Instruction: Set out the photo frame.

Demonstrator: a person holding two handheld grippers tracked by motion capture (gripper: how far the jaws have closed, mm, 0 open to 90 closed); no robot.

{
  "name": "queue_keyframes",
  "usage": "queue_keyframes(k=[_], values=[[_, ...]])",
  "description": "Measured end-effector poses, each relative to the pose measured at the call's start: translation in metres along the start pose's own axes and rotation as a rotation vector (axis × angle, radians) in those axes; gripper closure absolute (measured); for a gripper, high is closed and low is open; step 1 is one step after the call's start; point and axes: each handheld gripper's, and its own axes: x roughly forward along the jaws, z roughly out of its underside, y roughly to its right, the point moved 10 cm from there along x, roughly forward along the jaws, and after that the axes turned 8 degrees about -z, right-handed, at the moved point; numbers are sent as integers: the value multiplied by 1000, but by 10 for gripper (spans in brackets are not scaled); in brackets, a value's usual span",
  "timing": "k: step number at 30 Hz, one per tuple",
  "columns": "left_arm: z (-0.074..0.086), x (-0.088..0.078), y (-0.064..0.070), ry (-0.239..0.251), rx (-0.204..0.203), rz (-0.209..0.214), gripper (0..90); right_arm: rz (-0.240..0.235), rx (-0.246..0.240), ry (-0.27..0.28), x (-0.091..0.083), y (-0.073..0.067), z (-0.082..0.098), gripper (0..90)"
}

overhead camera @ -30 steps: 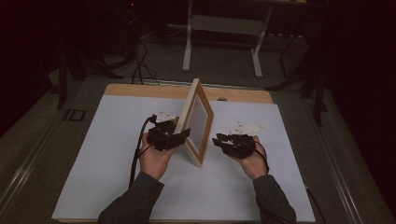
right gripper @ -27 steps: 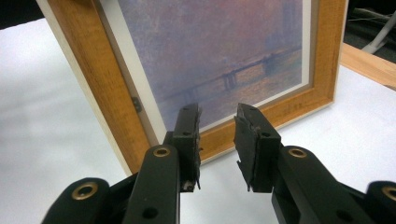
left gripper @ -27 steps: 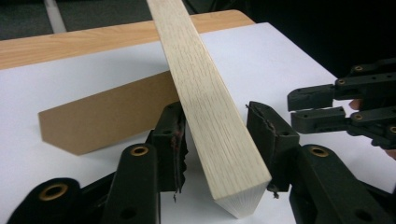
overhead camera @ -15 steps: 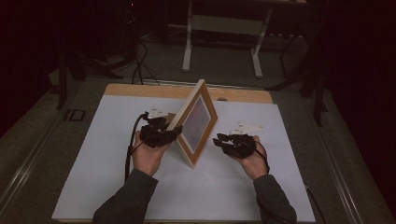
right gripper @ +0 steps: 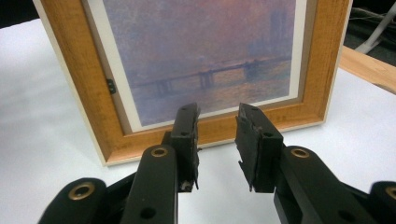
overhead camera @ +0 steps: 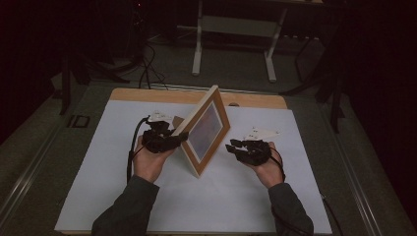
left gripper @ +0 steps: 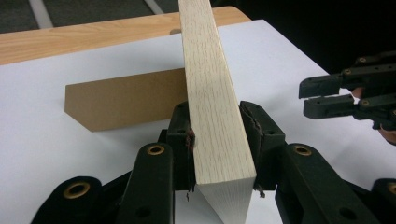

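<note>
a wooden picture frame (overhead camera: 205, 130) with pale grained sides and a warmer orange-brown face stands tilted near the middle of the white tabletop (overhead camera: 98, 187), toward its far wood-trimmed edge. the left gripper (left gripper: 217, 140) has its fingers clamped on the frame's narrow side edge; a flat brown cardboard stand (left gripper: 123, 105) juts behind. the right gripper (right gripper: 217, 140) hovers just before the hazy purple bridge print (right gripper: 201, 51), fingers parted, holding nothing.

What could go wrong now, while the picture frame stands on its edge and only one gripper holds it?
1. The left gripper clamps only the picture frame edge; it might slip and tip onto the table.
2. The right gripper is open, facing the picture; pushing forward could scratch it.
</note>
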Motion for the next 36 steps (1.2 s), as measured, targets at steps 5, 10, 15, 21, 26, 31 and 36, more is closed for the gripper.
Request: queue_keyframes(k=[5, 10, 15, 21, 26, 31, 36], values=[[0, -1, -2, -3, 17, 32, 689, 2, 0, 2, -1, 1, -1, 679], [2, -3, -3, -8, 42, 91, 692, 4, 1, 4, -3, 2, -2, 676], [3, -5, -1, -9, 51, 145, 701, 8, 6, 8, -3, 4, -2, 666], [3, -5, -1, -12, 67, 178, 704, 20, 10, 14, -7, 8, -3, 658], [3, -4, -3, -16, 82, 243, 707, 50, 31, 23, -12, 18, -4, 644], [3, -5, -4, -26, 110, 268, 705, 75, 51, 32, -15, 28, -4, 635], [2, -5, -7, -37, 122, 297, 709, 119, 40, -3, -13, 37, -1, 623]])
